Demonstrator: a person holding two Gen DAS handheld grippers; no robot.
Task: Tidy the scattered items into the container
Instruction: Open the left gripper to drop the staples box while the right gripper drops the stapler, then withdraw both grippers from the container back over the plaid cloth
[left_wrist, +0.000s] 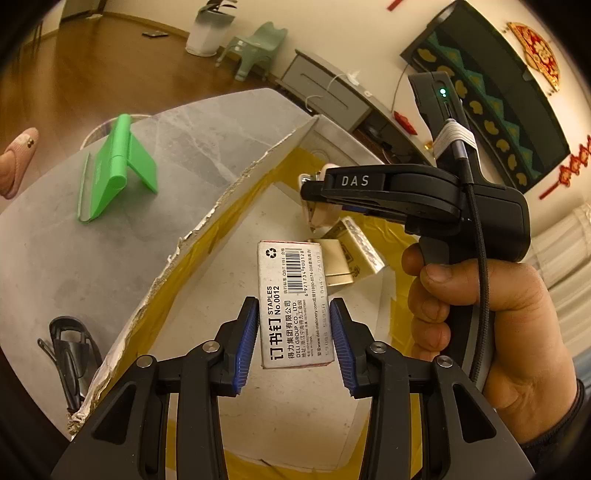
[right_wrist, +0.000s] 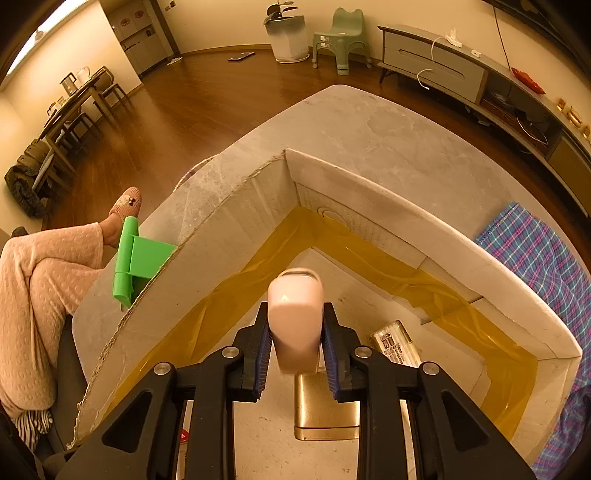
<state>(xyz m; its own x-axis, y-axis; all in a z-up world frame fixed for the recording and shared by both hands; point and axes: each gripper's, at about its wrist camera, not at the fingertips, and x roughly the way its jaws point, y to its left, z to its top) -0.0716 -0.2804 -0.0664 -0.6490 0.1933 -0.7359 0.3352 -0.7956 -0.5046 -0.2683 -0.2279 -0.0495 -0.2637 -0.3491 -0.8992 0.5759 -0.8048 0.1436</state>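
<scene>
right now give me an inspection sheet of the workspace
surface: grey marble table carrying an open cardboard box taped yellow inside.
job's things: staples box and pale pink item both above the box interior; gold box already lying inside.
clutter: green stand and black clip on the table outside the box.
grippers: left hand-held gripper flanks the staples box, contact unclear; right hand-held gripper shut on the pink item.
cables: black braided cable on the right hand-held gripper.
surroundings: wood floor, green stool, seated person.

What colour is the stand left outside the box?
Bright green stand, clearest in the left wrist view.
</scene>
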